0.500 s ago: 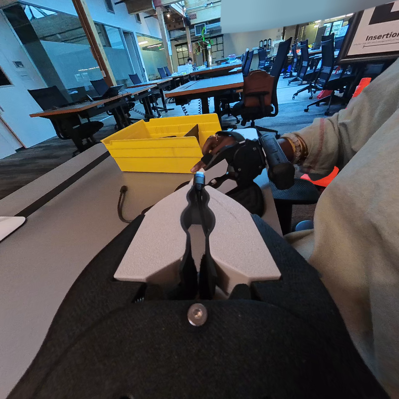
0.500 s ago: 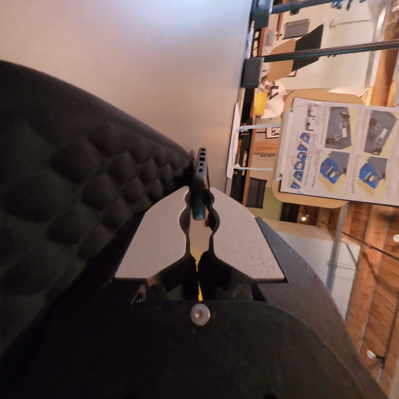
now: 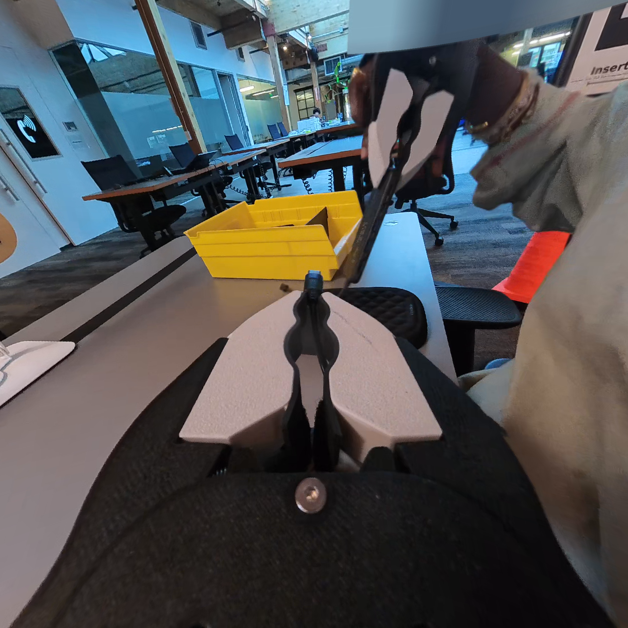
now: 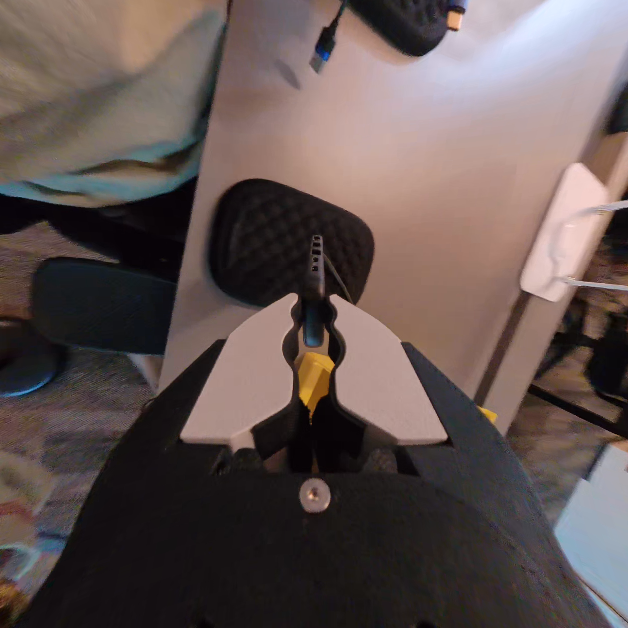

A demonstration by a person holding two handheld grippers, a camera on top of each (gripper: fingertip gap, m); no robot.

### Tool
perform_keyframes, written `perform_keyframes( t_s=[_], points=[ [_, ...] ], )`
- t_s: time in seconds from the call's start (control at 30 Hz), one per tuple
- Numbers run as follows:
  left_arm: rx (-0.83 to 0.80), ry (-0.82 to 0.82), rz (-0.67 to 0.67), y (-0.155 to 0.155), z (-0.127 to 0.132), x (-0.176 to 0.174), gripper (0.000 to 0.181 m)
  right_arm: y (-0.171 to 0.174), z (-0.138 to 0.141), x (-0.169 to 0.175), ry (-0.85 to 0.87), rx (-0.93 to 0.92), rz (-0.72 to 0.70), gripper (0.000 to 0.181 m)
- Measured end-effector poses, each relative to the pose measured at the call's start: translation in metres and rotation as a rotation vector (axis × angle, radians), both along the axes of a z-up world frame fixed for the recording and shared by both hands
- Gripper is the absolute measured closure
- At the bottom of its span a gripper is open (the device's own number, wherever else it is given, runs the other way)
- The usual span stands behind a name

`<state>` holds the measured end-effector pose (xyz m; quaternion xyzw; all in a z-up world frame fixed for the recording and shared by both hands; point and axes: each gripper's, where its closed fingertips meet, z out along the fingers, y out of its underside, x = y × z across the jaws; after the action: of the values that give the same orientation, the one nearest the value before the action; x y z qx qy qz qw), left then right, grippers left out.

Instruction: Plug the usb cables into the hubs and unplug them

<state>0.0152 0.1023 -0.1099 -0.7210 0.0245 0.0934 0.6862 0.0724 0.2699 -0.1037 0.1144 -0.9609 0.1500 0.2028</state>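
My left gripper (image 3: 313,296) is shut on a black USB cable plug (image 3: 313,280) that sticks out past its tips, low over the grey table (image 3: 136,339). My right gripper (image 3: 404,159) is raised at the upper right of the left wrist view, shut on a slim dark hub (image 3: 368,227) that hangs down toward the plug. In the right wrist view the right gripper (image 4: 314,300) looks down on the table, and the hub (image 4: 315,268) shows a row of ports on its edge. A second USB plug (image 4: 321,56) shows at the top.
A yellow bin (image 3: 272,244) stands on the table behind the plug. A black quilted pad (image 3: 384,309) (image 4: 272,238) lies under the hub. A white base (image 4: 564,234) sits at the table's far side. An office chair armrest (image 3: 475,309) and an orange cone (image 3: 533,261) are to the right. Spacing between my two grippers at the tips: around 20 centimetres.
My right gripper has lifted the hub from beside the pad to high above the table and turned to look down. My left gripper still holds the plug, with little movement.
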Motion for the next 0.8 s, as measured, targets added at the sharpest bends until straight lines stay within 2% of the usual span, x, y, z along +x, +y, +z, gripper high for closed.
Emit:
perform_keyframes(
  t_s=[0.13,0.33,0.57,0.67,0.8],
  points=[
    [0.017,0.006,-0.001,-0.001,0.002,0.002,0.175,-0.012,-0.017,-0.014,-0.167,0.125,0.046,0.169],
    [0.029,0.007,0.018,-0.009,0.004,-0.004,0.175,-0.048,-0.025,-0.027,-0.269,0.112,0.119,0.169],
    [0.022,-0.014,0.005,-0.006,-0.004,-0.004,0.175,-0.068,-0.033,-0.023,-0.138,0.166,0.112,0.167],
    [0.033,-0.022,-0.010,-0.003,-0.005,-0.001,0.175,-0.080,-0.045,-0.011,-0.135,0.185,0.117,0.168],
    [0.032,-0.015,-0.016,-0.002,-0.004,0.002,0.175,-0.080,-0.060,-0.006,-0.092,0.304,0.114,0.169]
  ],
)
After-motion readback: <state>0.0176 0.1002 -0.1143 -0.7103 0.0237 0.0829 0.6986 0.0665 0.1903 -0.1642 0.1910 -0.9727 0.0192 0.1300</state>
